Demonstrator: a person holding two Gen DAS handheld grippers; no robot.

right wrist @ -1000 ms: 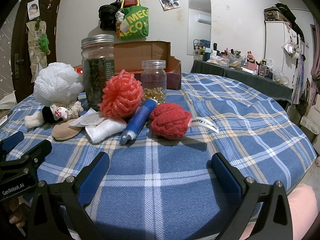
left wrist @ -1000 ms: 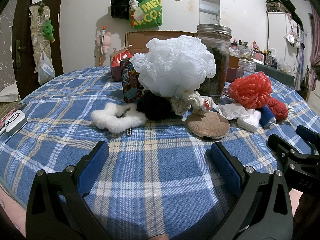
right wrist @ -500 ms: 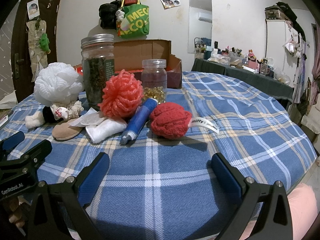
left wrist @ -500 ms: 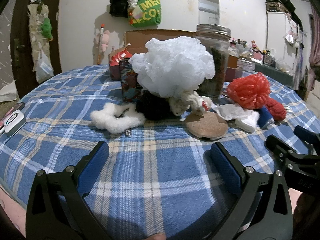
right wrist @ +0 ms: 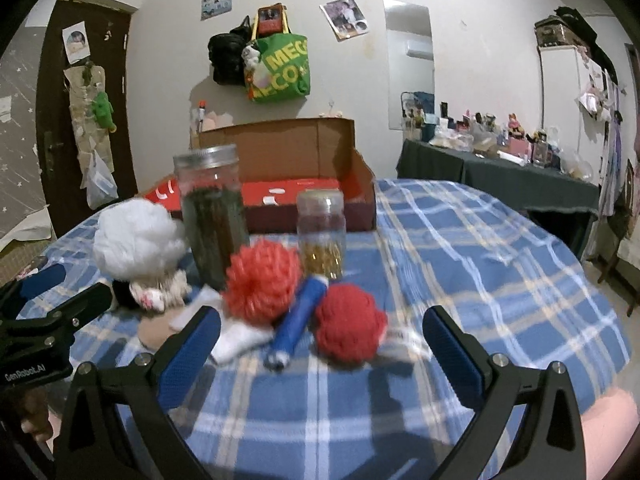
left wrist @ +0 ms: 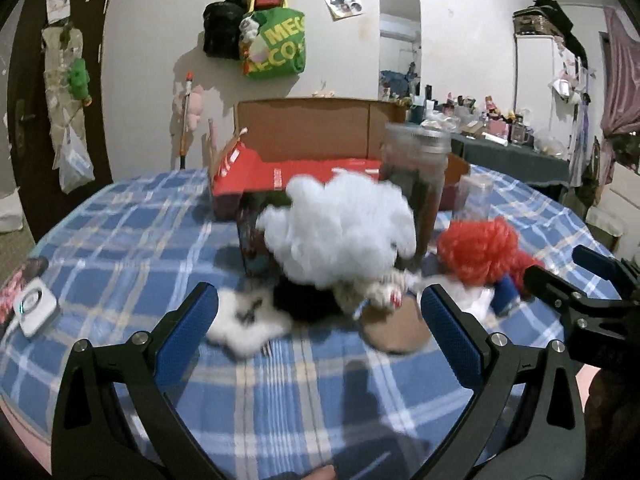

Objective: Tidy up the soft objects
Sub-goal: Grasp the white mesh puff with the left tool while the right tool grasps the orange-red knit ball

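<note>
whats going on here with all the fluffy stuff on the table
A person holds a two-finger gripper in each hand over a table with a blue plaid cloth. The left gripper and right gripper are both open and empty. Ahead lie a white mesh puff, a coral puff, a red knitted ball and a blue tube. Nothing has been picked up; the open cardboard box sits behind.

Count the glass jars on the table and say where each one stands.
2. The tall jar with dark contents stands behind the white pouf; the short jar stands behind the blue tube. Others may be hidden.
</note>
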